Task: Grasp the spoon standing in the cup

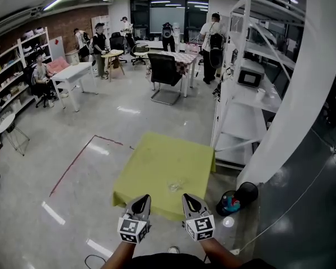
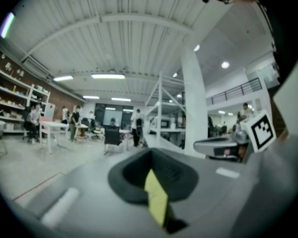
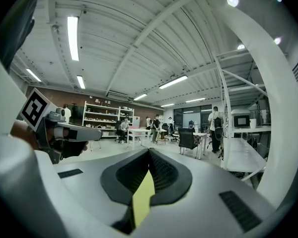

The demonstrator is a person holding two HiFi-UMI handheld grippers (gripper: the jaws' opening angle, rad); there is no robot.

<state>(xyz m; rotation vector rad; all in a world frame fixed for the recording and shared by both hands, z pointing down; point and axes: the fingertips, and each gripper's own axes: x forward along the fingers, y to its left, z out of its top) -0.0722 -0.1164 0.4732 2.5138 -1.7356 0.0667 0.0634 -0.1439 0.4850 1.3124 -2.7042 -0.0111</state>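
Held left gripper (image 1: 141, 199) and right gripper (image 1: 189, 198) side by side at the counter's (image 1: 151, 161) near edge, fingers (image 3: 165, 172) pressed together, empty; left the cup (image 1: 175, 185) ahead of the fingertips, seemingly readying an approach.

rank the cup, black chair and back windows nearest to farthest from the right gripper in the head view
1. cup, on the yellow table, just left of the right gripper
2. black chair, mid-room, ahead
3. back windows, far wall
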